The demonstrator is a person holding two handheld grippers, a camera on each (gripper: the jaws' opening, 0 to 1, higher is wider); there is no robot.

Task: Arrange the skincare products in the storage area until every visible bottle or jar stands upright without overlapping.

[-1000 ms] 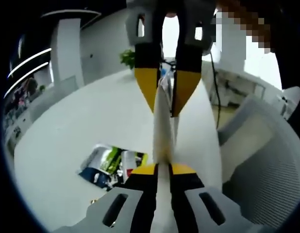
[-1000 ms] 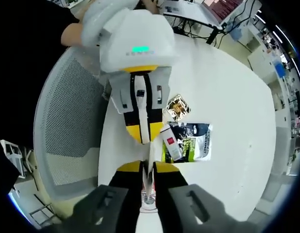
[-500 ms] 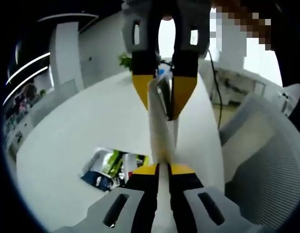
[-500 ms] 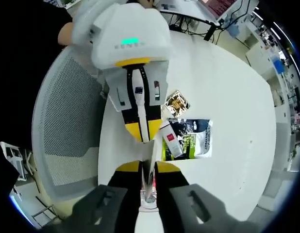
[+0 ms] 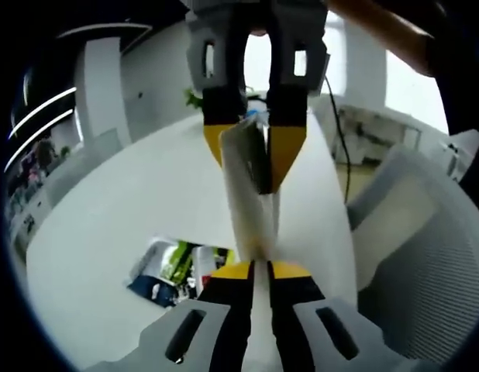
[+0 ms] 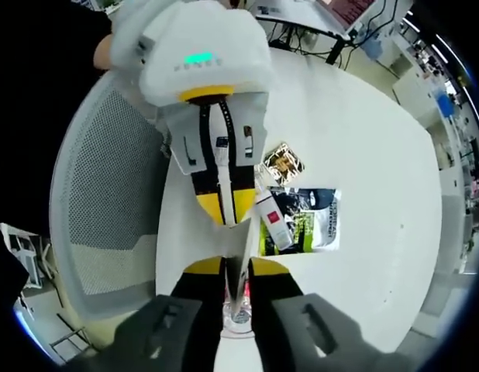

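Observation:
A flat white tube [image 5: 247, 194] hangs in the air between both grippers. In the left gripper view my left gripper [image 5: 253, 269] is shut on its near end, and the right gripper [image 5: 255, 159], coming in from the top, is shut on its far crimped end. The right gripper view has my right gripper [image 6: 236, 267] clamped on the tube [image 6: 239, 252], which shows edge-on there. The left gripper [image 6: 224, 208] meets it from above. Below, on the white table [image 6: 363, 155], a white tube with a red label [image 6: 274, 225] lies on dark and green packets [image 6: 309, 221].
A gold-brown sachet [image 6: 284, 164] lies flat beside the packets. A grey mesh chair [image 6: 108, 201] stands against the table's edge, close under the grippers. Bare tabletop [image 5: 131, 201] spreads around the packets [image 5: 170, 263]. Desks with cables stand beyond the table.
The tube's far end has turned between the right gripper's fingers, so its broad face now shows in the left gripper view. Both grippers keep their hold and have barely shifted.

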